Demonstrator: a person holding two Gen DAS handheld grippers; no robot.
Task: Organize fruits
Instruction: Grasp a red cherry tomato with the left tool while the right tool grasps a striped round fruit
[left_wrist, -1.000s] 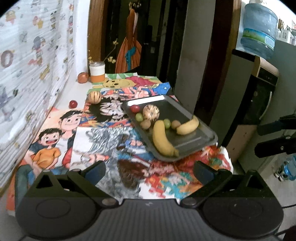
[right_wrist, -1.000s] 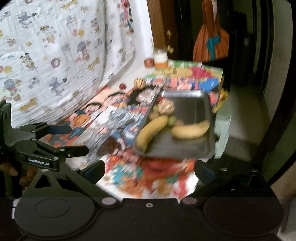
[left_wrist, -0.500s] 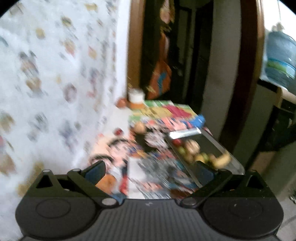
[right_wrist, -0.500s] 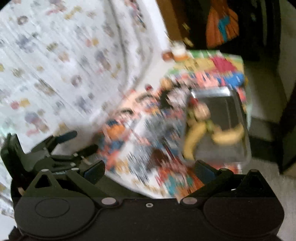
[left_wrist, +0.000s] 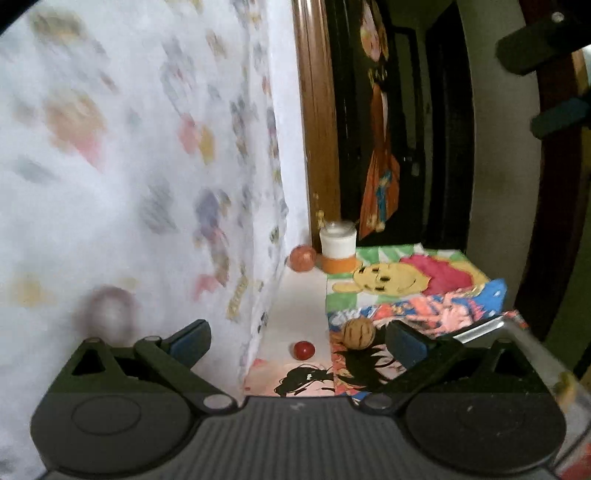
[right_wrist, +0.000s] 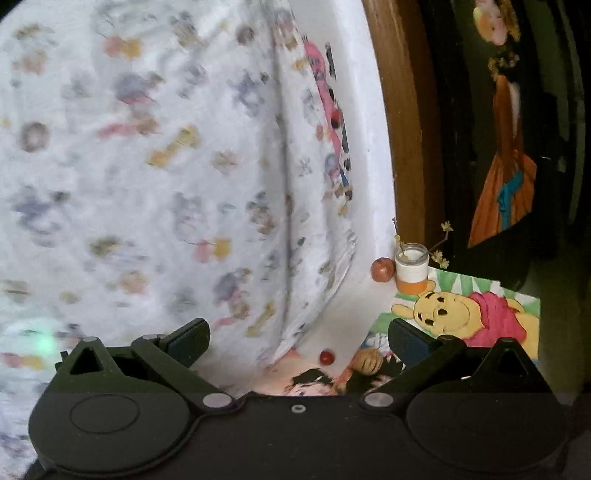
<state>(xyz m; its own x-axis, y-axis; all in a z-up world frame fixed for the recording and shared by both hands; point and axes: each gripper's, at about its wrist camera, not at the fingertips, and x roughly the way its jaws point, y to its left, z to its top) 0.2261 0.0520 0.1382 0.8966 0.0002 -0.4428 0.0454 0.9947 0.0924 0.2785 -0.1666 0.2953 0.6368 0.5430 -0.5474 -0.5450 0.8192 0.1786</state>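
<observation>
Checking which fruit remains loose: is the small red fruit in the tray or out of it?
Out. The small red fruit lies on the bare white tabletop beside the tan round fruit, left of the tray.

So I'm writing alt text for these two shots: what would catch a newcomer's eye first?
The cartoon-print white curtain fills the left of both views. Next, the yellow bear drawing on the picture-covered table, at the far right. Loose fruit lies near the curtain's foot: a small red fruit, a striped tan fruit beside it, and a reddish fruit next to the white-and-orange jar at the back.
</observation>
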